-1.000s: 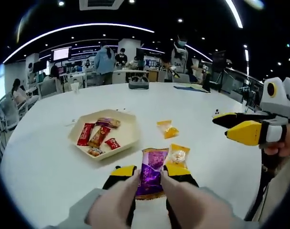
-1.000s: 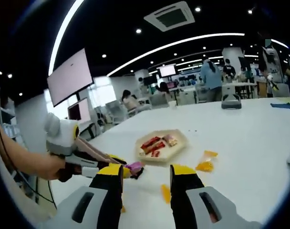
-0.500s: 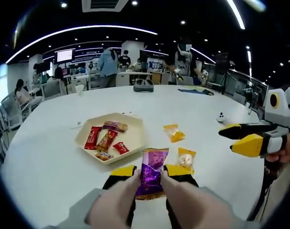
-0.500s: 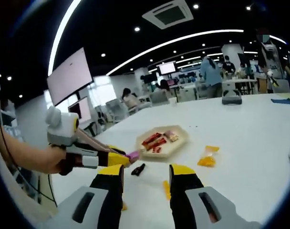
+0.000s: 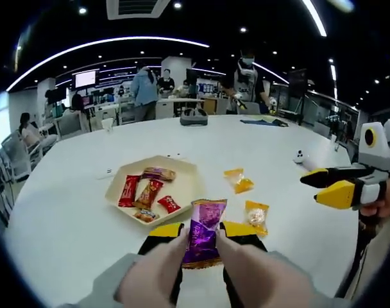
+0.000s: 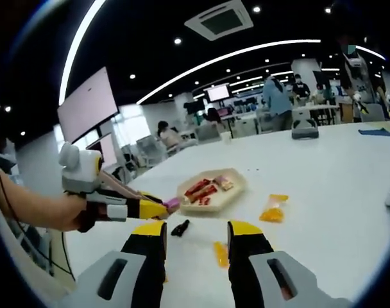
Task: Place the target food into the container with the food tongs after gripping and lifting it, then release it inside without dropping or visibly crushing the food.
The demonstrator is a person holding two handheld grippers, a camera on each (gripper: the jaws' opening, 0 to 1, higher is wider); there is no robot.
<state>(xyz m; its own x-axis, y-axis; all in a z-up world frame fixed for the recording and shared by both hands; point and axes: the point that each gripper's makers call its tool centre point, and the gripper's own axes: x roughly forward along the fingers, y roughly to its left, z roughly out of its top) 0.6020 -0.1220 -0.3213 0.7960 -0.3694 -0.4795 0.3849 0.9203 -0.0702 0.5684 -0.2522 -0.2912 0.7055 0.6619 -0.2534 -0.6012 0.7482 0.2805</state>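
A purple foil snack packet [image 5: 204, 232] is pinched upright between the left gripper [image 5: 202, 232]'s closed jaws, raised off the round white surface [image 5: 67, 212] near the beige hexagonal tray [image 5: 182, 187] of wrapped sweets — the right gripper [image 6: 197, 232] hovers apart, jaws open and empty.

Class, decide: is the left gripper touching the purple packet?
Touching. In the left gripper view the left gripper has its jaws pressed against both sides of the purple packet, holding it above the table.
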